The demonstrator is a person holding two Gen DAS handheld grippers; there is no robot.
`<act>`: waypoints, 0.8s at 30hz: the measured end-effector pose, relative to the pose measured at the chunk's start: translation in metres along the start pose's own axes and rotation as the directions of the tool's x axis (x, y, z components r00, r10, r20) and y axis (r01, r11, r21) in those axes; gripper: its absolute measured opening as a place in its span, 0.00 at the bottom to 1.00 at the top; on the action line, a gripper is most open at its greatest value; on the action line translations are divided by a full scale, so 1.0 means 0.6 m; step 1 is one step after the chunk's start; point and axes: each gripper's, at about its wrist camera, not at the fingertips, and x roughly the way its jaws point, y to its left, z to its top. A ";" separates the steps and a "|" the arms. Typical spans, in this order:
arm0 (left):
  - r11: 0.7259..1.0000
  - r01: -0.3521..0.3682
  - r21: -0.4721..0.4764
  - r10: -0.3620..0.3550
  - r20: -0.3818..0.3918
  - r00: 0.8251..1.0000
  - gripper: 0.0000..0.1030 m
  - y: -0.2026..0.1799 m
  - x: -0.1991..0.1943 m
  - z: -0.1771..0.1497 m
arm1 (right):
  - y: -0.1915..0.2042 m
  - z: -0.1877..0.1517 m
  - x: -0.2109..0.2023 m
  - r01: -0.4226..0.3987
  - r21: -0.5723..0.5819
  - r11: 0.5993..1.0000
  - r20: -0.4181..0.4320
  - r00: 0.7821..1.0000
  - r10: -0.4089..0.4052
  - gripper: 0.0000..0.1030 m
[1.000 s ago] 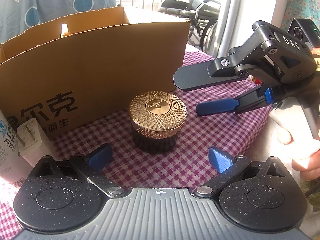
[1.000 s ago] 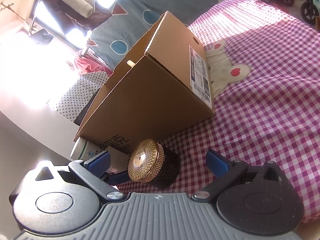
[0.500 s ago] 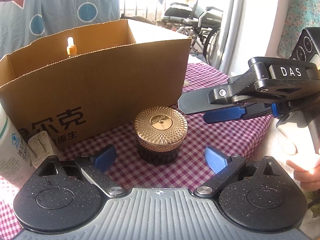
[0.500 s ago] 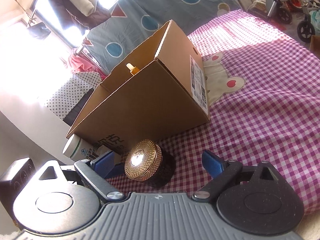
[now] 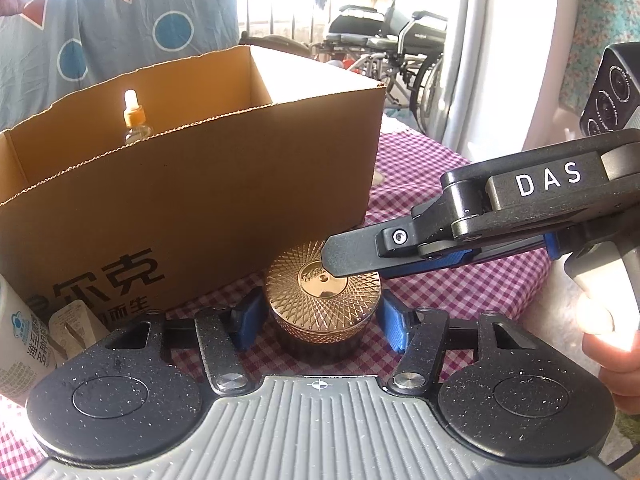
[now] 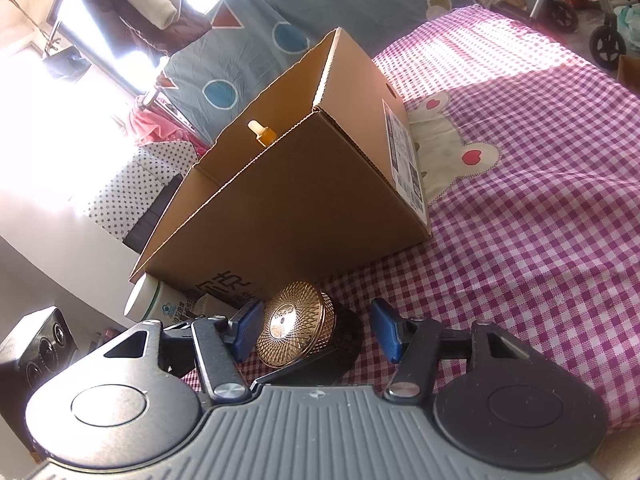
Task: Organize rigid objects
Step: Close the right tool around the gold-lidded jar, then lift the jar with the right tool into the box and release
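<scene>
I'm looking across a purple-and-white checked cloth [image 6: 540, 200] with a rabbit patch [image 6: 452, 136] sewn on. Behind it hangs a blue sheet [image 5: 120, 32] printed with circles and red triangles. Hard sunlight pours through a window [image 6: 92, 56] — it washes out that whole corner. A wheelchair [image 5: 392, 44] is parked beyond a white curtain [image 5: 512, 60], and dark and white clothes [image 6: 136, 4] hang by the window.

Gold lattice-patterned lid [image 5: 322, 289] on a dark jar [image 6: 332, 354]; brown box [image 5: 208, 196]; purple-white checked cloth [image 6: 540, 208]; blue pads [image 5: 394, 326].
</scene>
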 end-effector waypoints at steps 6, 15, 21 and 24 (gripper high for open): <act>1.000 -0.014 -0.003 0.015 0.005 1.000 0.55 -0.001 0.006 0.004 | -0.009 -0.003 0.004 -0.024 0.035 0.999 -0.017 1.000 0.024 0.38; 1.000 -0.013 -0.017 0.013 0.016 1.000 0.54 -0.006 0.000 0.000 | 0.010 -0.006 -0.006 0.005 0.007 1.000 -0.013 1.000 -0.005 0.37; 1.000 -0.015 -0.024 0.016 0.040 0.999 0.54 -0.010 -0.021 0.001 | 0.030 -0.009 -0.024 0.012 -0.010 1.000 -0.002 1.000 -0.012 0.37; 0.999 -0.018 -0.028 0.020 0.055 0.998 0.54 -0.013 -0.037 0.003 | 0.046 -0.009 -0.036 0.015 -0.032 0.999 0.010 1.000 -0.015 0.37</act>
